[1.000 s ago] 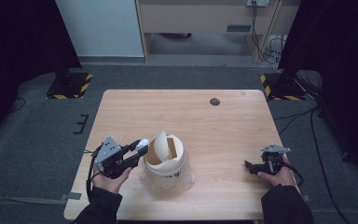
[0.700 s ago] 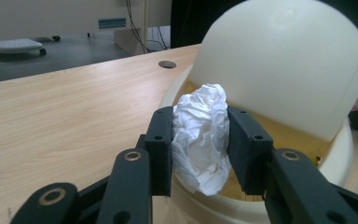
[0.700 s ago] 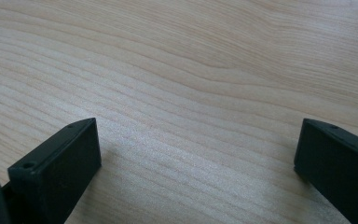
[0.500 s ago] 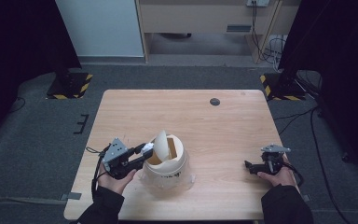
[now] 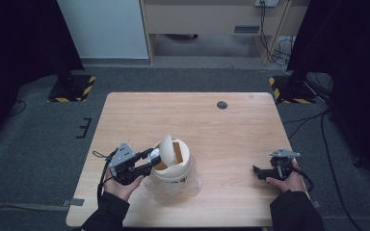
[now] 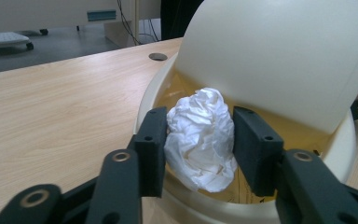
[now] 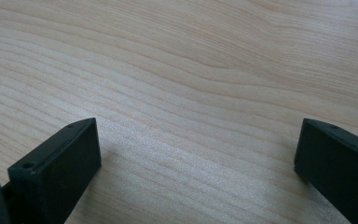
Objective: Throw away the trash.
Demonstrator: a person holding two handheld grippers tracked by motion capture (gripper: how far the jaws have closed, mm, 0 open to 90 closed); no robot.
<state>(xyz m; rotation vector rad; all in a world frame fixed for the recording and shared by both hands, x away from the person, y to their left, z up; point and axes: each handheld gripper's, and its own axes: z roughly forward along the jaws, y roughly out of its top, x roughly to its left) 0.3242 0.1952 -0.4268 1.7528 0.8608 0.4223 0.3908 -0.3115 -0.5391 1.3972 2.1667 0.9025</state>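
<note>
One crumpled white paper wad (image 6: 200, 137), L jaws pinching.

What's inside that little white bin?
The left tool holds crumpled white paper at the bin's opening, under its tilted swing lid. The bottom is hidden.

In the left gripper view, the swing lid (image 6: 279, 56) of the cream bin (image 6: 340, 154) was cut off by the top and right edges, and the bin's inside was largely hidden behind the lid and the crumpled white paper (image 6: 200, 140). The paper's sides were covered by the left gripper (image 6: 200, 149) and its pads. In the high view, the paper (image 5: 155, 154) was too small for detail to be made out. The person's forearms were cut off by the bottom edge. In the right gripper view, the right gripper (image 7: 196, 154) was cropped at both lower corners.
</note>
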